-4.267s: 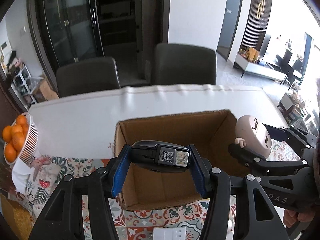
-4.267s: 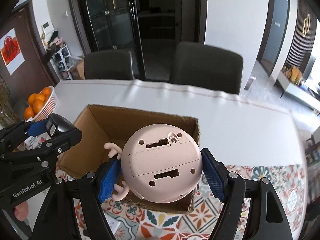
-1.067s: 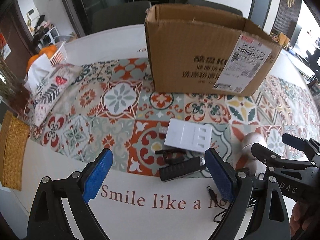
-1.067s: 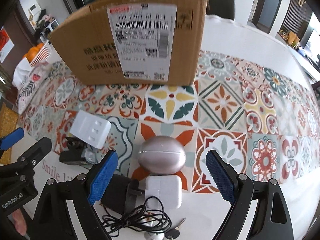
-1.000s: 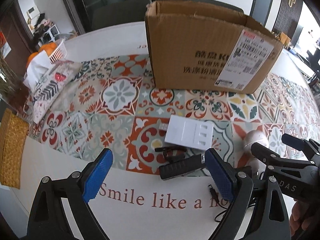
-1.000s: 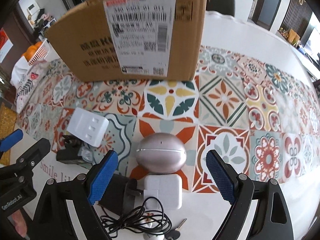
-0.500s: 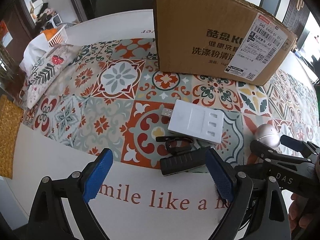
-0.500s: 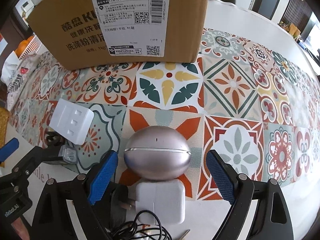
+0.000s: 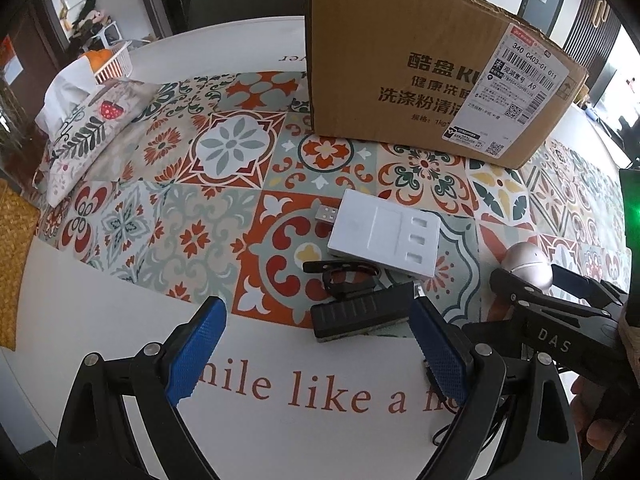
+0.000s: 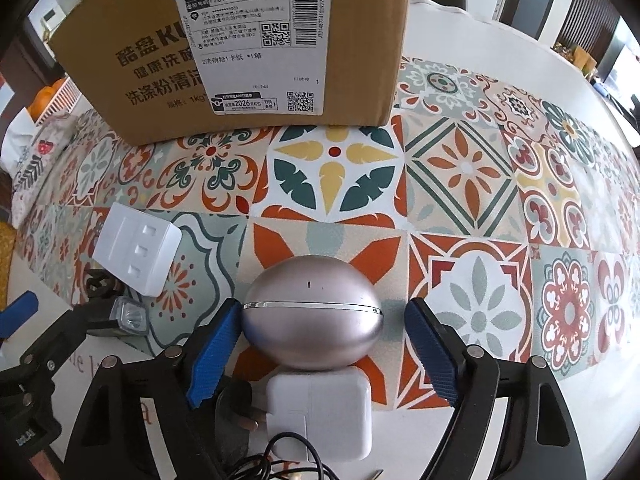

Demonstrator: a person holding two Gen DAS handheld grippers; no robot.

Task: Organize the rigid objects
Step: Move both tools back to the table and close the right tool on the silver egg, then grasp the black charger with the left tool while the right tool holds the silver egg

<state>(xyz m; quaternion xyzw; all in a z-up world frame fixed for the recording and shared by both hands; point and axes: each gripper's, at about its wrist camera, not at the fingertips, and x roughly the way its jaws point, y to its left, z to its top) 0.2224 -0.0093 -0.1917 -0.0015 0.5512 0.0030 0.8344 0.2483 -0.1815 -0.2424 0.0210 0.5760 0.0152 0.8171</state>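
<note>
The metallic egg-shaped case (image 10: pixel 311 318) lies between the right tool's (image 10: pixel 322 344) narrowing pads, long axis across them — left pad touching, right short; left tool (image 9: pixel 316 354) gapes empty.

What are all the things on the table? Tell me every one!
Cardboard box: one, brown, back of mat.
Egg-shaped case: one, silvery pink, between right gripper's fingers.
White hub: one, mid mat.
White charger: one, in front of egg case, beside a dark plug.
Black light: one, at mat's front edge.
Tissue pouch: one, floral, far left.
Orange basket: one, white.
Left gripper: open, empty.
Right gripper: just been closing round egg case, one pad not touching.
</note>
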